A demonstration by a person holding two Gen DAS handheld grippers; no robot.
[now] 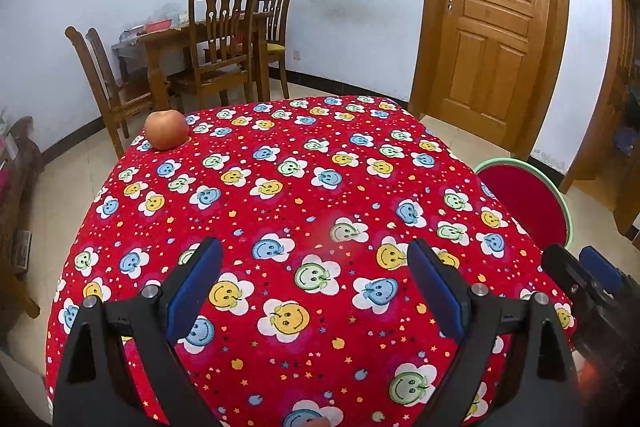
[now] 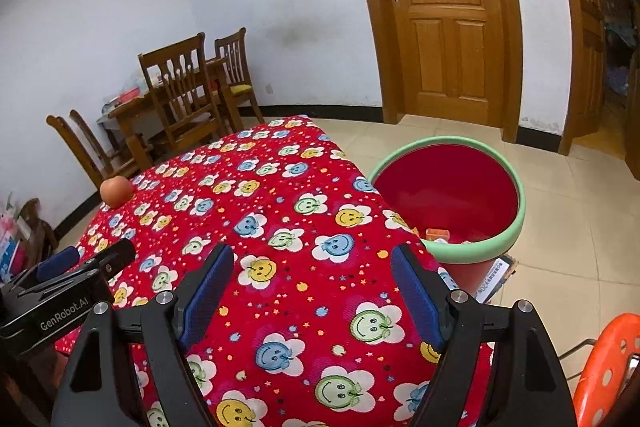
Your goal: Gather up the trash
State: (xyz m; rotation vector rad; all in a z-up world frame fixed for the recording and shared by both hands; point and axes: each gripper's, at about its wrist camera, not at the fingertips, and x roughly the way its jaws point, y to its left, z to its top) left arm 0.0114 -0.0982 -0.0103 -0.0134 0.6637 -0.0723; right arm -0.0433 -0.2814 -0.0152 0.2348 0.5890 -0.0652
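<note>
A table with a red smiley-flower cloth (image 1: 304, 195) fills both views (image 2: 280, 227). An apple (image 1: 166, 129) sits at its far left corner, also in the right wrist view (image 2: 116, 190). A red bin with a green rim (image 2: 460, 259) stands on the floor at the table's right side, with some small items (image 2: 437, 235) at its bottom; its rim shows in the left wrist view (image 1: 520, 163). My left gripper (image 1: 316, 259) is open and empty above the cloth. My right gripper (image 2: 312, 263) is open and empty above the cloth near the bin.
A wooden dining table with chairs (image 1: 216, 39) stands by the far wall. A wooden door (image 1: 492, 19) is at the back right. An orange perforated stool (image 2: 608, 367) is at the lower right. Tiled floor (image 2: 560, 227) surrounds the table.
</note>
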